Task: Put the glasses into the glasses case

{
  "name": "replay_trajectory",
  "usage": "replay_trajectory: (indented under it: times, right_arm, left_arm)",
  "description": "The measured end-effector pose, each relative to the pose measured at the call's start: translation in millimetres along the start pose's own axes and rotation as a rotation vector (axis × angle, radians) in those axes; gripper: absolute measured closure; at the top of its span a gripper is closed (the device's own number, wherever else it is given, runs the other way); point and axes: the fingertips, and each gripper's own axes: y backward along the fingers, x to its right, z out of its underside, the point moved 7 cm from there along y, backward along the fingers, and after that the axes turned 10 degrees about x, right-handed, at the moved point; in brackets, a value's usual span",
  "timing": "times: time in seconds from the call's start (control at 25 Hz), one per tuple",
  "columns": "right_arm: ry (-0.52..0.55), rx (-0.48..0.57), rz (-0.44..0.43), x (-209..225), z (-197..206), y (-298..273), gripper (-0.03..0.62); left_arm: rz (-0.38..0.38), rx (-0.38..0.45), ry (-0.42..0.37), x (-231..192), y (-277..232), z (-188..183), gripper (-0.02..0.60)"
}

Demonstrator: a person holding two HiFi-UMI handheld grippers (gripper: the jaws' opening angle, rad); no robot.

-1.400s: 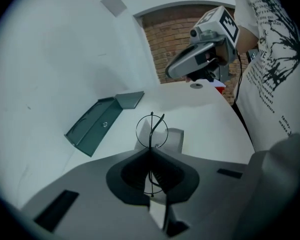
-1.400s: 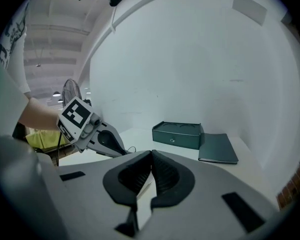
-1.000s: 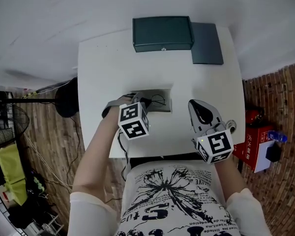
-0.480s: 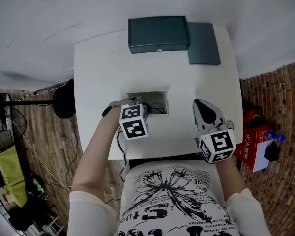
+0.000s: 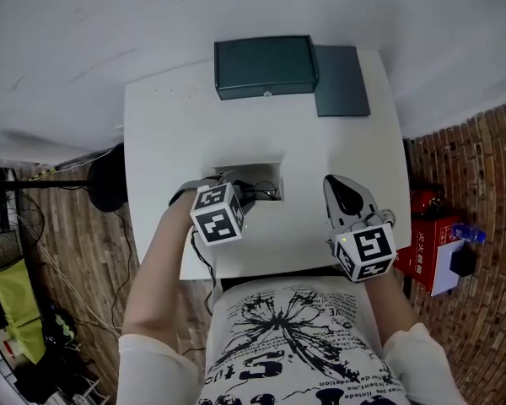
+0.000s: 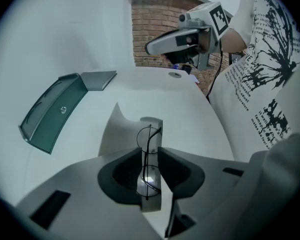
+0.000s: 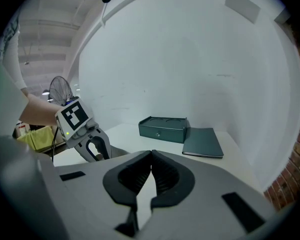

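Thin round wire-framed glasses (image 6: 149, 136) stand on edge between the jaws of my left gripper (image 6: 150, 156), which is shut on them. In the head view this gripper (image 5: 246, 192) hovers over the middle of the white table (image 5: 169, 125), with the glasses (image 5: 268, 191) at its tip. The dark green glasses case (image 5: 266, 67), with a small metal clasp on its front, sits at the table's far edge, well beyond the glasses. My right gripper (image 7: 151, 156) is shut with nothing in it, and it hangs over the table's near right part (image 5: 341, 188).
A flat dark slab (image 5: 341, 91) lies against the case's right side. A pale grey rectangular patch (image 5: 261, 172) lies on the table under the left gripper's tip. A red box (image 5: 434, 247) stands on the wooden floor to the right. A cable hangs at the table's near left edge.
Only the head camera has shifted a little. Both grippers stay where they were over the table, the left one still holding the glasses.
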Motion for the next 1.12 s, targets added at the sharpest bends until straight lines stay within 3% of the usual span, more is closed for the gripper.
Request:
replay_trajectory:
  times: [0.28, 0.48, 0.72, 0.96, 1.12]
  right_arm:
    - [0.01, 0.018, -0.02, -12, -14, 2, 0.579]
    - [0.028, 0.042, -0.029, -33, -30, 6, 0.579]
    - [0.053, 0.077, -0.016, -57, -52, 14, 0.579]
    - [0.073, 0.129, 0.0, -79, -74, 19, 0.579]
    - [0.094, 0.145, -0.012, -91, -84, 18, 0.579]
  left_arm:
    - [-0.098, 0.074, 0.028, 3, 29, -13, 0.476]
    - [-0.221, 0.172, 0.114, 1, 66, -18, 0.525]
    - [-0.346, 0.274, 0.154, 3, 107, -21, 0.566]
    - [-0.459, 0.505, 0.243, 16, 157, -22, 0.568]
    - [-0.547, 0.642, 0.247, 27, 197, -26, 0.568]
